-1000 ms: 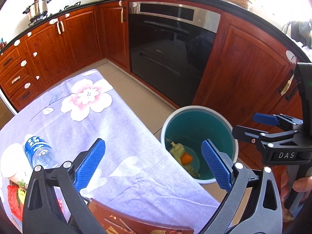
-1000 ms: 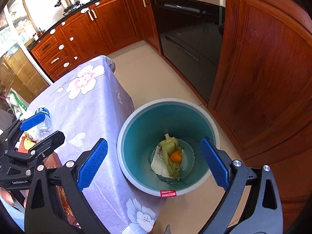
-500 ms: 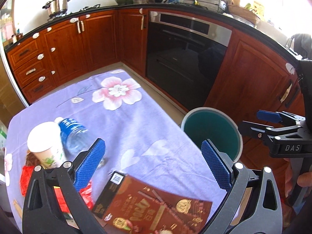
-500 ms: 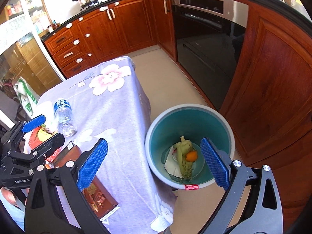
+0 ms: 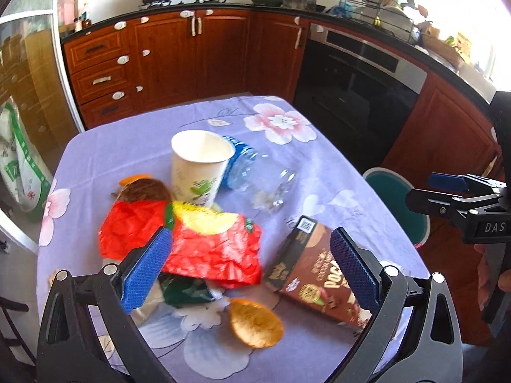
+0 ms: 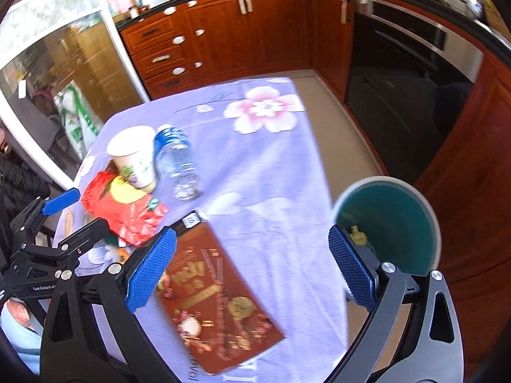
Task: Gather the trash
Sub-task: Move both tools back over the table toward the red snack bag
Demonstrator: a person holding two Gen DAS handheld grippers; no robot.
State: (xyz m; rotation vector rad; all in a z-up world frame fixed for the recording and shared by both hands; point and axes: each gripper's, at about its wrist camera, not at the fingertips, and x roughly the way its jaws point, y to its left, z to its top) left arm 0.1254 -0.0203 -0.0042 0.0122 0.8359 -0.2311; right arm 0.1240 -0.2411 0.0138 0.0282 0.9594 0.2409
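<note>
Trash lies on a table with a purple flowered cloth (image 5: 313, 166): a red and yellow snack wrapper (image 5: 204, 239), a white paper cup (image 5: 199, 167), a clear plastic bottle (image 5: 255, 172) on its side, a brown snack box (image 5: 316, 277) and a golden round piece (image 5: 255, 324). My left gripper (image 5: 252, 268) is open and empty above the wrapper and box. My right gripper (image 6: 252, 268) is open and empty over the box (image 6: 214, 300) and the table's right edge. The teal bin (image 6: 392, 223) stands on the floor to the right, with scraps inside.
Wooden kitchen cabinets (image 5: 191, 54) and a black oven (image 5: 357, 79) stand behind the table. A glass door (image 6: 64, 79) is at the left. A green packet (image 5: 185, 290) and a brown round item (image 5: 143, 190) lie by the wrapper.
Both grippers have swung left from over the bin towards the table. The trash pile has come into the left view. Both stay open and empty.
</note>
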